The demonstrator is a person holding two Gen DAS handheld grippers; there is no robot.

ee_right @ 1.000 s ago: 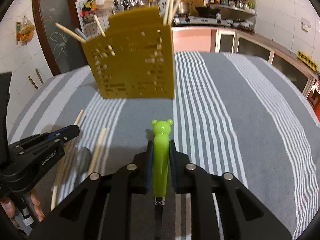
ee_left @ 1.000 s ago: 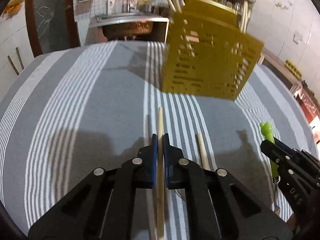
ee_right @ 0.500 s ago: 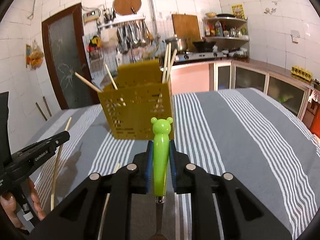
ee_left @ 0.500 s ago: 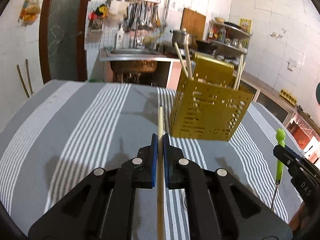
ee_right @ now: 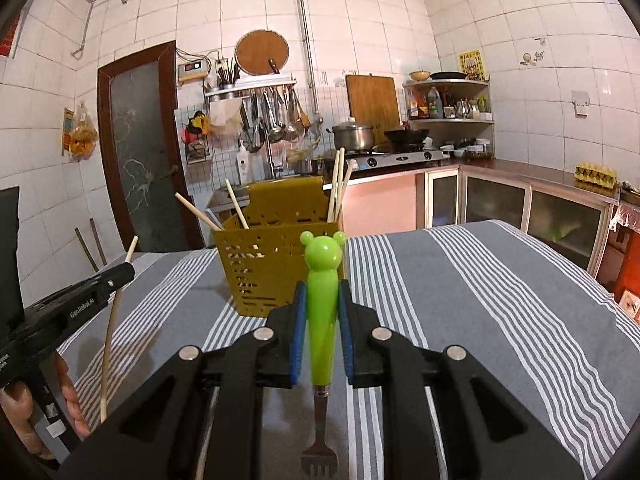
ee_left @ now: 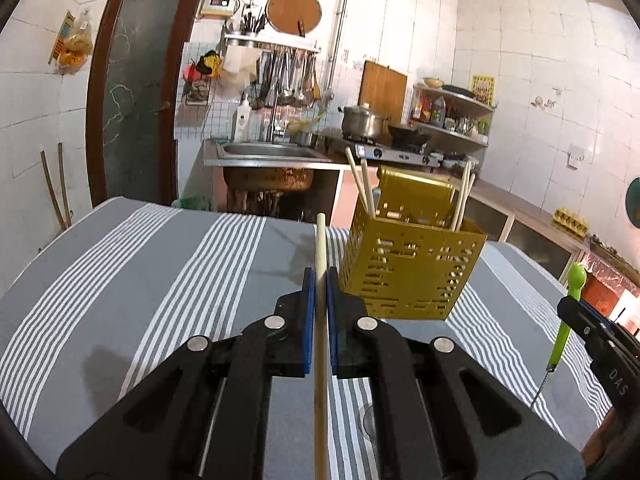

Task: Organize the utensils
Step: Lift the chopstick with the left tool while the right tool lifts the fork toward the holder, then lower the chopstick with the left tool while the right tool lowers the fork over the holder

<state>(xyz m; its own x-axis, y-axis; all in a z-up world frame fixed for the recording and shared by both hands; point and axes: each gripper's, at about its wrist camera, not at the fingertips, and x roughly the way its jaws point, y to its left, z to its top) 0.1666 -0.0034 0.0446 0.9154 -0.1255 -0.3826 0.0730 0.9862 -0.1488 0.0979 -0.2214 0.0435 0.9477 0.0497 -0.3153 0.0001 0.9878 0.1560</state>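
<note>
While the left claw [ee_left: 320, 280] is clamping a wooden chopstick [ee_left: 321, 248] between its blue pads, the right claw [ee_right: 322, 292] is gripping a green bear-topped fork [ee_right: 322, 280], tines hanging down. Both are hovering above the striped table [ee_right: 460, 300], near the yellow perforated caddy [ee_right: 264, 264] toward its far edge, already holding chopsticks.

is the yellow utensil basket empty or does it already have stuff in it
Not empty: several chopsticks stick up out of the yellow basket standing on the table.

White-tiled kitchen walls [ee_right: 500, 20], dk wood door [ee_left: 132, 92].
</note>
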